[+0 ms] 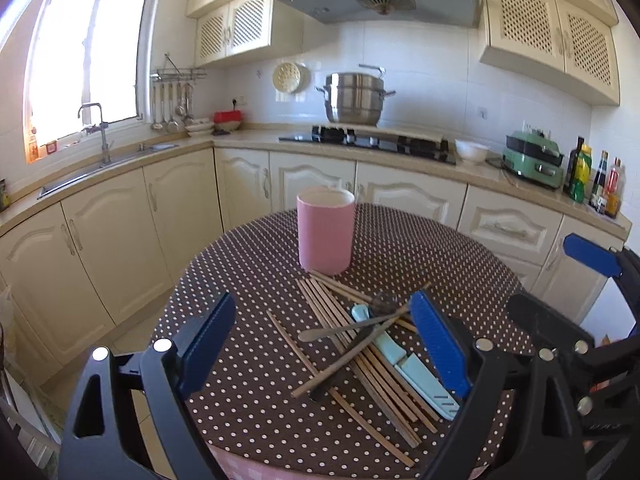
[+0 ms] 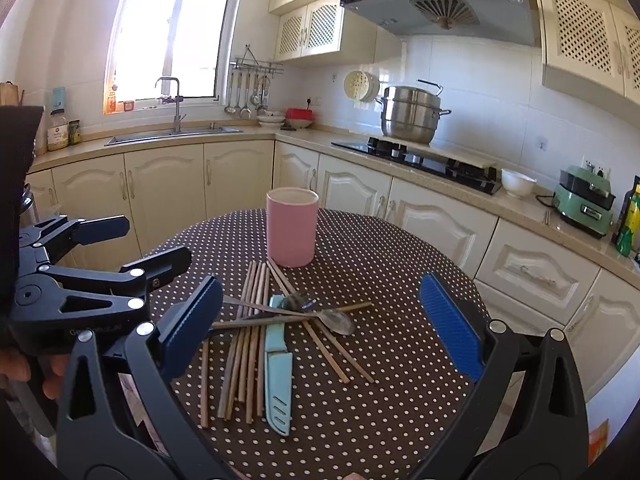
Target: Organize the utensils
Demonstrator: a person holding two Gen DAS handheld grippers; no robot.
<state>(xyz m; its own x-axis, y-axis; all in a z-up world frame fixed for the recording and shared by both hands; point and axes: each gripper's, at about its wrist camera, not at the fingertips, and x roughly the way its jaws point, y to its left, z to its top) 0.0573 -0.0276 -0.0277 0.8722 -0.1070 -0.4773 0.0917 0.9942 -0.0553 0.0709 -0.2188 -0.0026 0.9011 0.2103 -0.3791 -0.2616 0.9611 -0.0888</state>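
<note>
Round table under a brown white-dotted cloth (image 2: 380,264). One pink cylindrical holder (image 2: 292,232) stands upright toward its far edge. Just nearer lies one heap: wooden chopsticks (image 2: 248,352), too overlapped to count, one pale-blue sheathed knife (image 2: 278,376), two metal spoons (image 2: 338,320). Left gripper (image 1: 324,344) and right gripper (image 2: 320,328) both spread wide, holding nothing, above the near edge.

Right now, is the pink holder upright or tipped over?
Upright: the pink holder stands on its base on the dotted table, opening upward.
</note>
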